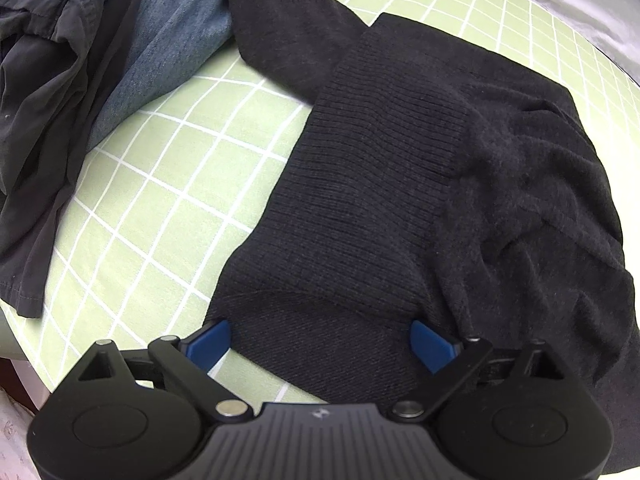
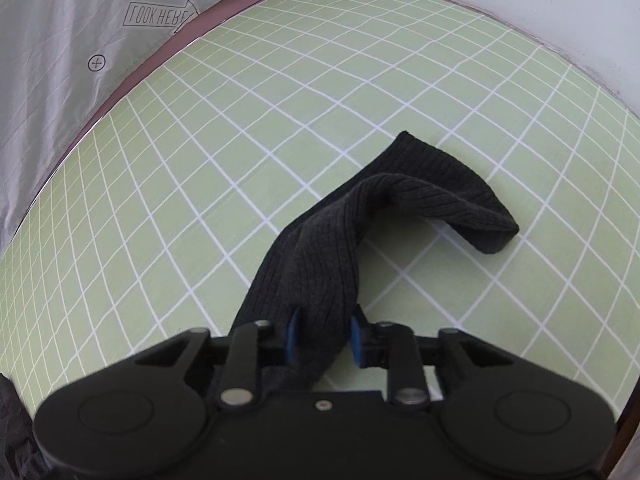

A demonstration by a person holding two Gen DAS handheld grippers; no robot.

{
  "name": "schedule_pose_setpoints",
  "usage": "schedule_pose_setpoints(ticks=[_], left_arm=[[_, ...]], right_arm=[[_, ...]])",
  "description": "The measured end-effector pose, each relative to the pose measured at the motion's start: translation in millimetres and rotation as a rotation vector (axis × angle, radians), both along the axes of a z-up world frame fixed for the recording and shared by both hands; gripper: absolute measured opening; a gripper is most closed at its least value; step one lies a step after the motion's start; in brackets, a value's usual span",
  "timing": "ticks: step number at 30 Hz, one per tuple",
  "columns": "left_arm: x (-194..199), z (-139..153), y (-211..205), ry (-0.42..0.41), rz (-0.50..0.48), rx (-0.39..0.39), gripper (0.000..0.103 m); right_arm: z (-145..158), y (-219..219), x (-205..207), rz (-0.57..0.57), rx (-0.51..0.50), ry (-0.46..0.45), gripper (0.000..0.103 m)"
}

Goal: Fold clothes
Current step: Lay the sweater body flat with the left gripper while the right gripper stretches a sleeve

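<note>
Knitted black wool is what I am working with: a dark ribbed sweater (image 1: 400,184) spread over the green checked sheet (image 1: 168,184).

Position. In the left wrist view the sweater body lies directly ahead of my left gripper (image 1: 320,344), with a wide ribbed band toward me and softer, crumpled knit to its right. In the right wrist view one sleeve (image 2: 360,232) runs forward from my right gripper (image 2: 326,338), arches off the sheet and ends in a folded-over ribbed cuff (image 2: 472,208).

Finger state. My left fingers stand wide apart, one blue pad (image 1: 210,342) at each side of the near hem; they grip nothing. My right fingers are drawn in on the sleeve, which passes between the pads and bunches there.

Handling, as I judge it. The fabric is soft, limp and moderately weighty; it will sag and drag when lifted and keeps no crease unaided. The knit is not slippery, so a firm pinch should hold. Best purchase is on the ribbed bands (hem, cuff), which are thicker and steadier than the loose body.

Other items. A dark woven garment (image 1: 44,92) and blue denim (image 1: 168,40) lie piled at far left, apart from the sweater body. A quilted grey cover (image 2: 60,60) borders the sheet.
</note>
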State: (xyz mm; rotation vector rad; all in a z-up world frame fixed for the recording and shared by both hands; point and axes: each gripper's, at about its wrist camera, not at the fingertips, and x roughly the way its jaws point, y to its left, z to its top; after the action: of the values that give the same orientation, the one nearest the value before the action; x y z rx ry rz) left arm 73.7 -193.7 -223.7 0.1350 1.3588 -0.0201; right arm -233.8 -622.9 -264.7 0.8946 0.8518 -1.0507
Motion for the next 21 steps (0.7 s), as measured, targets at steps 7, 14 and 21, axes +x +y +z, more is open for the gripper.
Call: schedule_pose_setpoints(ticks=[7,14,21], left_arm=[[-5,19,-19,-0.052,-0.029,0.049,0.094],[-16,56,-52,-0.229,-0.194,0.043,0.095],[-47,34,-91,-0.216,-0.386,-0.001,0.095]], right_arm=[[30,-11,17,0.077,-0.119,-0.061,0.011],[105,-13,17,0.170,-0.364,-0.280,0.008],[84,-24,-2,0.270,-0.332,-0.116,0.014]])
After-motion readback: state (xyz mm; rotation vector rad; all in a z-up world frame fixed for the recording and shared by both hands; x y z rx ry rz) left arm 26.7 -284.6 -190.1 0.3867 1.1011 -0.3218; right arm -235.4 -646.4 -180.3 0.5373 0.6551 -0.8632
